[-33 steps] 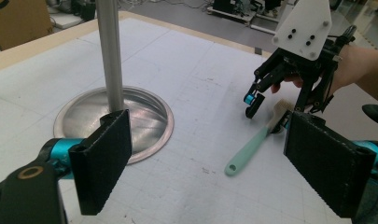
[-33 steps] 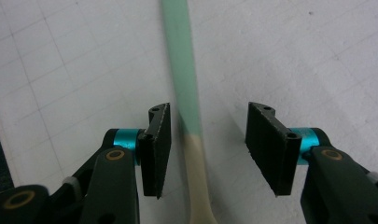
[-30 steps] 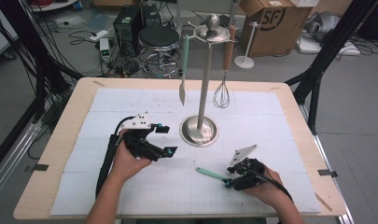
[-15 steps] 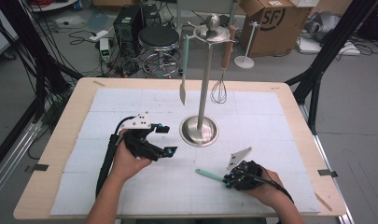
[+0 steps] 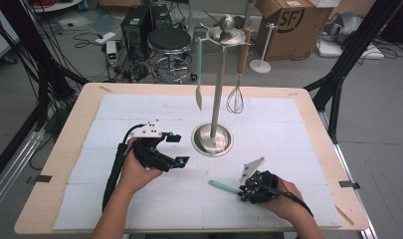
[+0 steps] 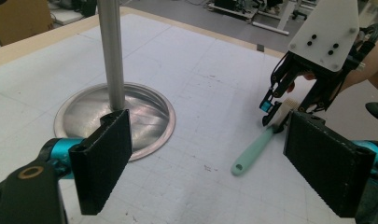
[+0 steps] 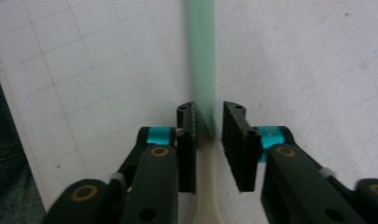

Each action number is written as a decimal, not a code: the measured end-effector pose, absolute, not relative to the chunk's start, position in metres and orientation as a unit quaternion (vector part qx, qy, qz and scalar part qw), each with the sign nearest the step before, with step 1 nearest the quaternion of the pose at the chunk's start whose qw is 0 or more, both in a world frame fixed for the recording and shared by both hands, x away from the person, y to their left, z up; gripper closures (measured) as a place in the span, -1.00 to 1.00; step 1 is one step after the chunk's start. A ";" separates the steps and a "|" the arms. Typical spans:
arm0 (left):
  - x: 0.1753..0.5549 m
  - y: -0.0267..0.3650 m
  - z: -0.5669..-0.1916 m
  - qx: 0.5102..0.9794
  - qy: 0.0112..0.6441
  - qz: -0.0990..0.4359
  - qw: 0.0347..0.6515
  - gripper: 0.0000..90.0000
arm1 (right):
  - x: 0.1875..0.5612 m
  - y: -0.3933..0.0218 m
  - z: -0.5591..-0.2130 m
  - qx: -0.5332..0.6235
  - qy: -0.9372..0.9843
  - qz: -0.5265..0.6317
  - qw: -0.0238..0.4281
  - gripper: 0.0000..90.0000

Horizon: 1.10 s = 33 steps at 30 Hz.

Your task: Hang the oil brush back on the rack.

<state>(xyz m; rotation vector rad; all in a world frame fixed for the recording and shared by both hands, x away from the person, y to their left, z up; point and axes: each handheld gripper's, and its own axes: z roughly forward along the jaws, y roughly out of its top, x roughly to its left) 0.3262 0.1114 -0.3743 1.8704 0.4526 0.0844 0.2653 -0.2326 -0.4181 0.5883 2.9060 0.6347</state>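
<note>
A wooden table [image 5: 64, 199] carries a white gridded mat [image 5: 139, 112]; behind it the grey floor holds a stool [image 5: 169, 40], cables and a cardboard box [image 5: 288, 20]. A steel stand [image 5: 212, 139] rises mid-mat, a whisk [image 5: 235, 99] hanging from it. The mint-handled brush [image 5: 224, 186] lies flat near the front right, its long axis across the table, handle end pointing left. The right gripper [image 5: 248, 191] straddles its neck, jaws narrowly apart, seemingly not yet touching. The left gripper [image 5: 176, 149] rests open beside the stand's base.
</note>
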 end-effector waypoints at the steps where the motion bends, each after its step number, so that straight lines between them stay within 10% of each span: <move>1: 0.326 0.112 -0.374 0.796 0.194 0.036 0.572 -0.64 | 0.267 -0.234 -0.419 0.198 0.955 0.213 0.052 0.73; 22: 0.327 0.111 -0.375 0.800 0.192 0.035 0.567 -0.64 | 0.284 -0.255 -0.420 0.259 0.940 0.218 0.047 0.49; 33: 0.326 0.108 -0.376 0.801 0.192 0.035 0.565 -0.64 | 0.277 -0.251 -0.421 0.250 0.941 0.220 0.060 0.82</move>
